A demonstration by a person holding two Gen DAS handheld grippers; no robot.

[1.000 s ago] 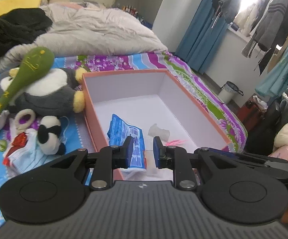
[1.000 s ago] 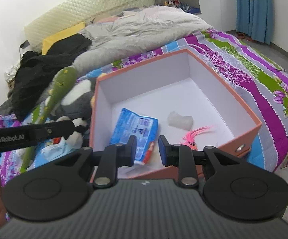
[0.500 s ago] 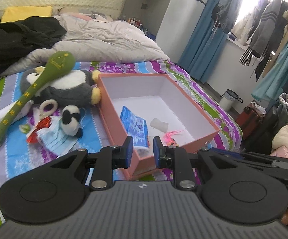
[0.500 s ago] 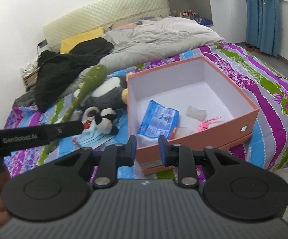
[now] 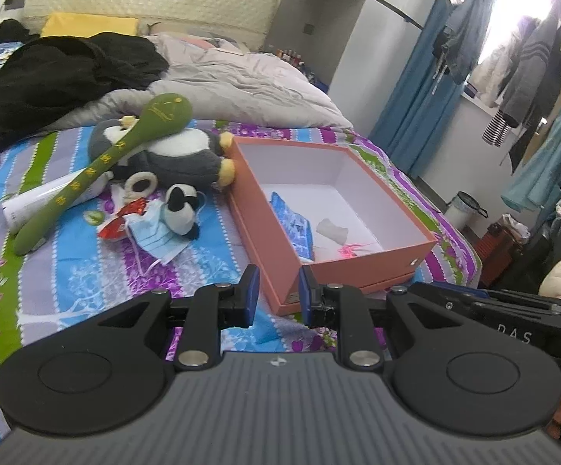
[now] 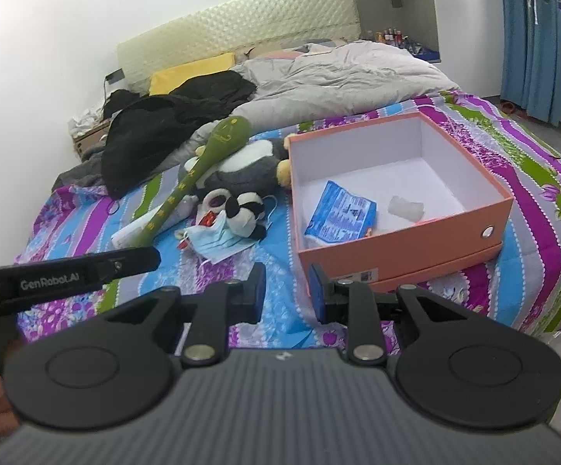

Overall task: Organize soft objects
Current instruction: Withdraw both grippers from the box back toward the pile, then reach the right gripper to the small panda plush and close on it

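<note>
Your left gripper (image 5: 274, 294) and right gripper (image 6: 287, 292): fingers slightly apart, holding nothing. "GenRobot.AI" reads along the left gripper's arm; orange box's (image 6: 404, 250) label illegible.

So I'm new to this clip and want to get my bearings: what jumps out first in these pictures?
The open orange box on the striped bedspread stands out first, with a blue packet lying inside. To its left sits a heap of soft things: a grey-and-white plush toy with a long green plush club across it, and a blue face mask in front. Both grippers, left and right, hover empty over the near edge of the bed.
</note>
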